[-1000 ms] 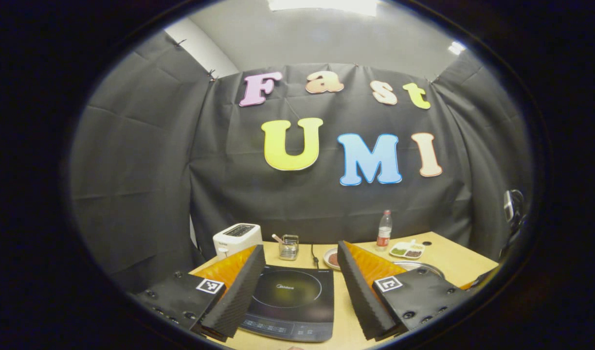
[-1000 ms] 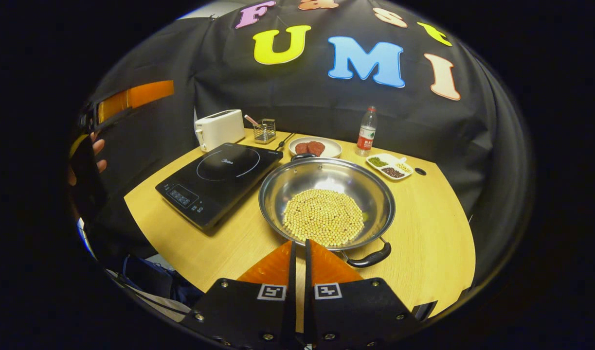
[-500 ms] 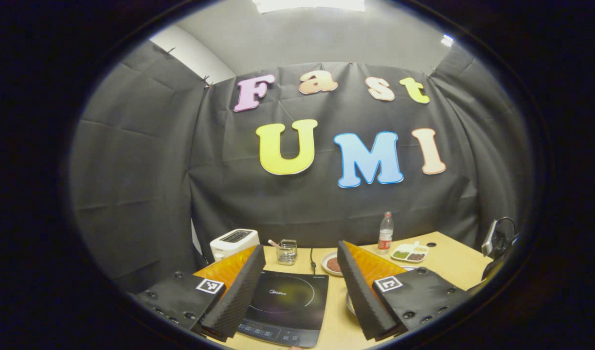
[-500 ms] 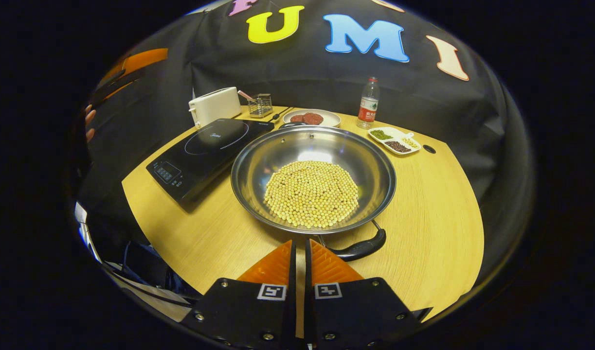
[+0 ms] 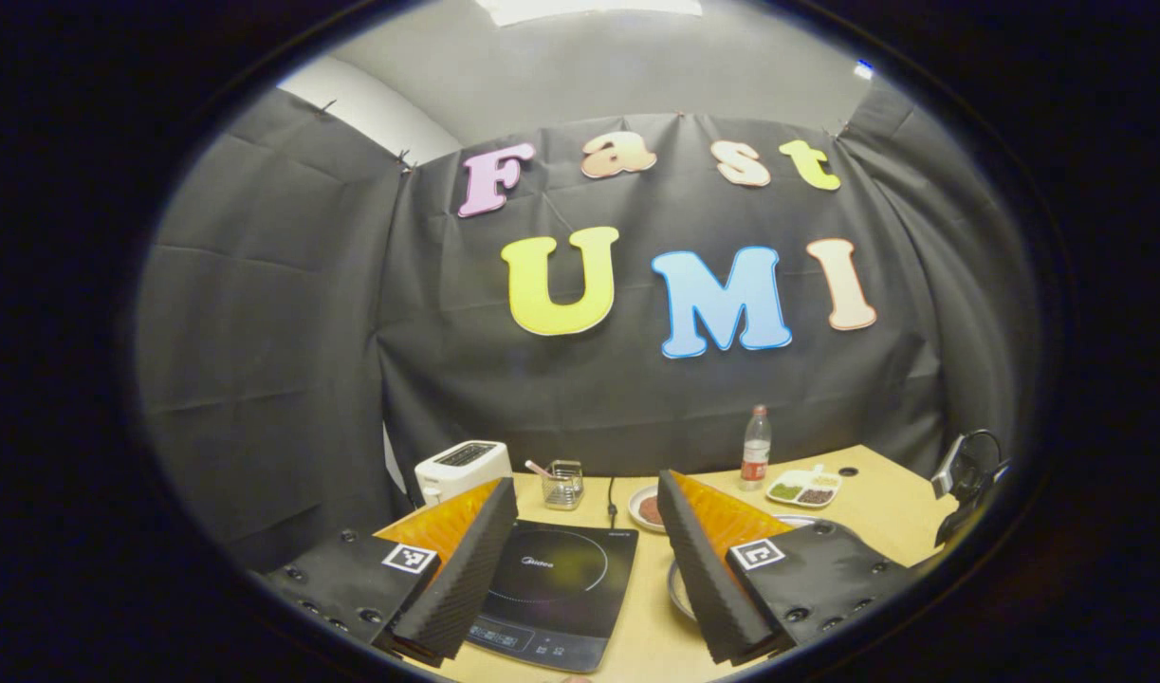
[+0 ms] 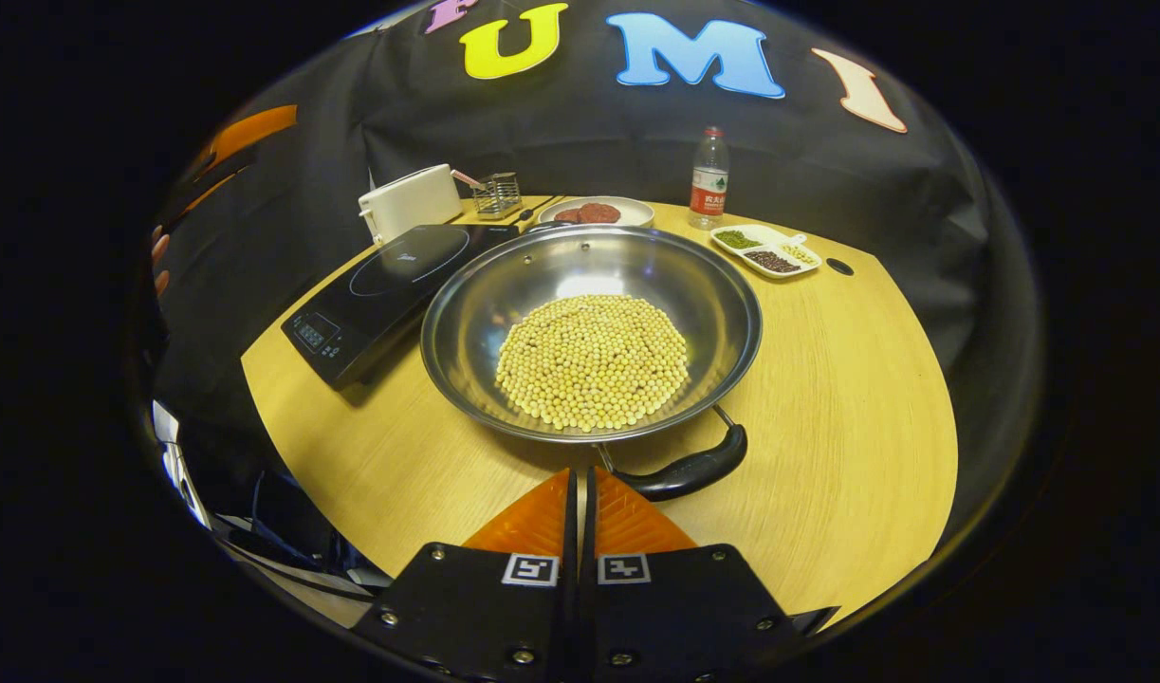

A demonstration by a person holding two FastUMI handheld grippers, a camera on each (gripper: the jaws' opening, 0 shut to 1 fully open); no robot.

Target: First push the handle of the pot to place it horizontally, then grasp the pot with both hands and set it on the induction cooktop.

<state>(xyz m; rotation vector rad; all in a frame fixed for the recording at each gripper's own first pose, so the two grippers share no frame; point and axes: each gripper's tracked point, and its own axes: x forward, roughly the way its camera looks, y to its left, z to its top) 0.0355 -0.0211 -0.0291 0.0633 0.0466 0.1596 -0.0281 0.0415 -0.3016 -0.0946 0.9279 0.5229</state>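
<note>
Two grippers: left (image 5: 580, 560) jaws apart; right (image 6: 580, 493) jaws closed, empty.
Pot (image 6: 591, 332): beside cooktop (image 6: 390, 285), handle (image 6: 684, 470) nearest right gripper.
Risk: hard push could have spilled beans (image 6: 591, 360).

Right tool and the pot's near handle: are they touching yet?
Cannot tell. In the right gripper view the shut right tool has its tips right at the pot's black handle, with neither gap nor contact plainly visible.
</note>
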